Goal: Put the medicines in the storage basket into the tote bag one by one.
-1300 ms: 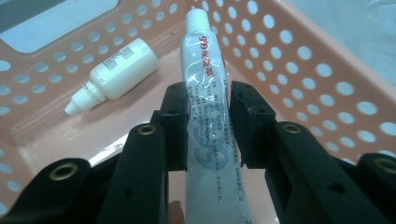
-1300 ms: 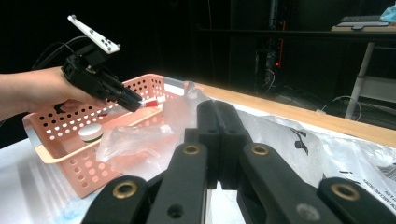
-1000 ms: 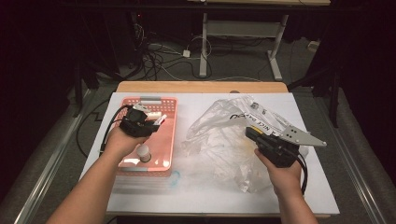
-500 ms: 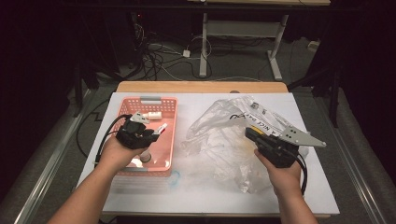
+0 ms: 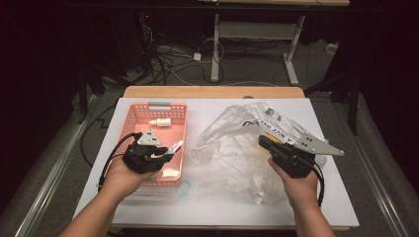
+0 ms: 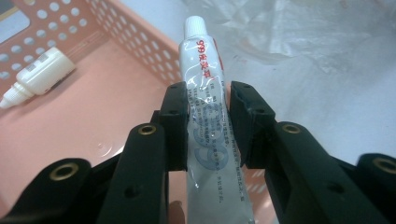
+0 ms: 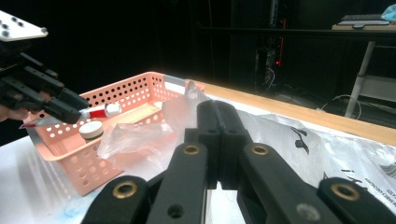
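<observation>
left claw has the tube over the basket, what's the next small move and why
Probably carry the tube sideways past the basket wall toward the plastic bag. The left claw is shut on the tube, its cap pointing at the bag, while the right claw pinches the bag's edge, seemingly holding it ready.

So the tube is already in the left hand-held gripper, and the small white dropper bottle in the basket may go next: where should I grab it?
Grip the dropper bottle across its wider body, not the thin nozzle. It lies flat on its side on the basket floor, apart from the walls, so come straight down from above with one jaw on each long side.
</observation>
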`<state>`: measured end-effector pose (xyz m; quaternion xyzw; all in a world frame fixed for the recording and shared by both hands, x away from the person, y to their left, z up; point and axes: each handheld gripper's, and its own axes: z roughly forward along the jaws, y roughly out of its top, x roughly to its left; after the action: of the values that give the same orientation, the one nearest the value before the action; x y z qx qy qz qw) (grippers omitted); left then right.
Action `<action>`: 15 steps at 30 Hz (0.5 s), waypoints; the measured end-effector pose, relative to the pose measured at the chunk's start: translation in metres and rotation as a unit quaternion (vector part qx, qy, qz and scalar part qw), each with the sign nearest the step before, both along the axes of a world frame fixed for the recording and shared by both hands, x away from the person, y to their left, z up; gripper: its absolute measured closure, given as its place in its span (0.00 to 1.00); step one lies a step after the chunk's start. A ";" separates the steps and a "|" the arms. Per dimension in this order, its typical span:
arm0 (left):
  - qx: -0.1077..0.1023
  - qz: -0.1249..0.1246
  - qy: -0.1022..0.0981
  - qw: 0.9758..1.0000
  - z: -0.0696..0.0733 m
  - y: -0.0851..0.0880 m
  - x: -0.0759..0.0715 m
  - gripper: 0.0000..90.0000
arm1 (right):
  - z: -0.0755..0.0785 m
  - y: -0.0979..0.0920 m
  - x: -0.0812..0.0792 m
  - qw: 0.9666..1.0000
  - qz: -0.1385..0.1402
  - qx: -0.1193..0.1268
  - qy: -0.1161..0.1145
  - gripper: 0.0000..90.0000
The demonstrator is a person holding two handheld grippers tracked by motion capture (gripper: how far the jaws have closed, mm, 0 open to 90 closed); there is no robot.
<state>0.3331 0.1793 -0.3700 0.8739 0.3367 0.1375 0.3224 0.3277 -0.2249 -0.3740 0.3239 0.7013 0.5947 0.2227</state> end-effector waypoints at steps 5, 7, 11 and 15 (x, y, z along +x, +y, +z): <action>-0.008 -0.021 -0.008 1.000 0.003 -0.011 -0.013 0.75 | 0.000 -0.001 0.000 1.000 0.000 0.000 -0.001 1.00; -0.012 -0.028 -0.011 0.999 0.004 -0.016 -0.017 0.75 | 0.000 -0.001 0.000 1.000 0.000 0.000 -0.001 1.00; -0.027 -0.039 -0.009 0.999 0.002 -0.023 -0.022 0.75 | 0.001 -0.001 -0.001 1.000 0.000 0.000 -0.002 1.00; -0.031 -0.053 -0.010 0.998 -0.001 -0.033 -0.028 0.75 | 0.001 -0.002 -0.001 1.000 -0.001 0.001 -0.002 1.00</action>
<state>0.3055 0.1460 -0.3708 0.8786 0.2910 0.1182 0.3597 0.3270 -0.2265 -0.3734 0.3232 0.7001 0.5958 0.2245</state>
